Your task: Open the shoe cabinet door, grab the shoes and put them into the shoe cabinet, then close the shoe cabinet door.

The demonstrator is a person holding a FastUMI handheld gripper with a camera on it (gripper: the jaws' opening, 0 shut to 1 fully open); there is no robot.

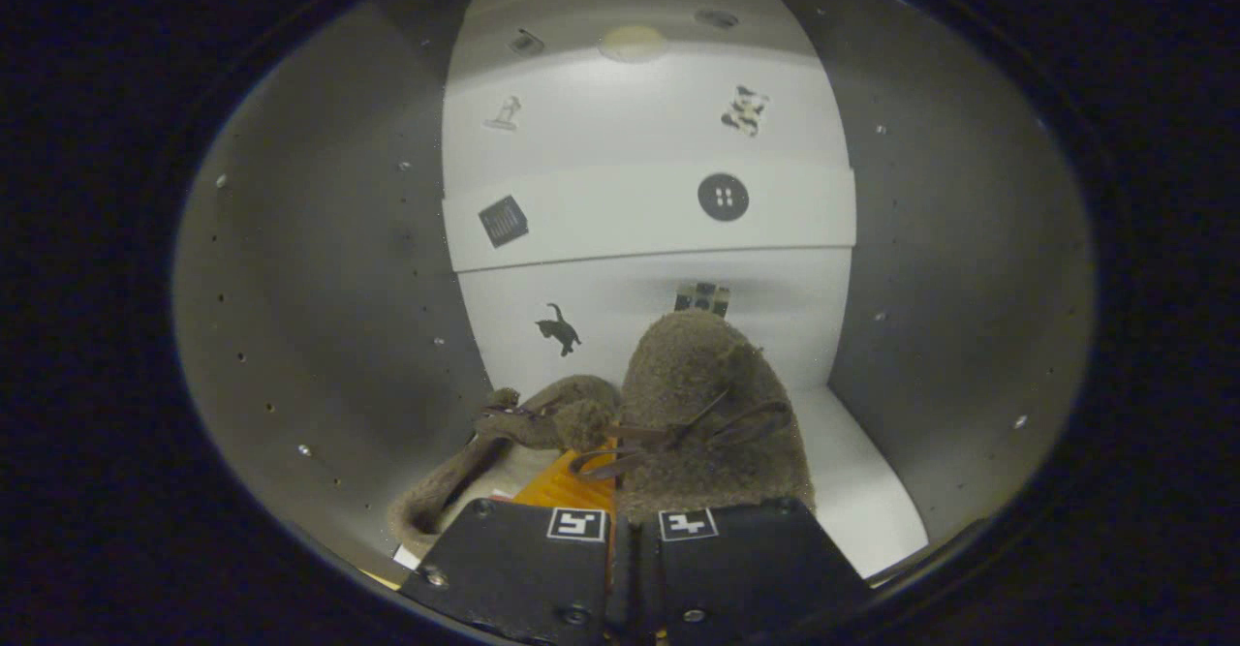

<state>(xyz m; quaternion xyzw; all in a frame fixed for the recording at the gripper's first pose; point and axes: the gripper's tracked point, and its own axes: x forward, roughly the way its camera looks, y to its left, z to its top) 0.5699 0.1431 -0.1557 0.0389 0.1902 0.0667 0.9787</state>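
Note:
I am looking into the shoe cabinet, with its white back panel (649,210) straight ahead and its white floor (862,491) below. A brown suede shoe (697,404) with dark laces and an orange lining (572,481) sits just ahead of the fingers, toe pointing at the back panel. It lies toward the left wall, and its opened collar (455,481) flops to the left. My gripper (622,544) has its fingers drawn almost together on the shoe's rear edge, with a sliver of orange lining showing between them.
Grey side walls (329,288) with rows of small peg holes close in on the left and right (949,288). Small stickers dot the back panel, among them a black cat (560,328) and a round button (723,197). A strip of white floor lies right of the shoe.

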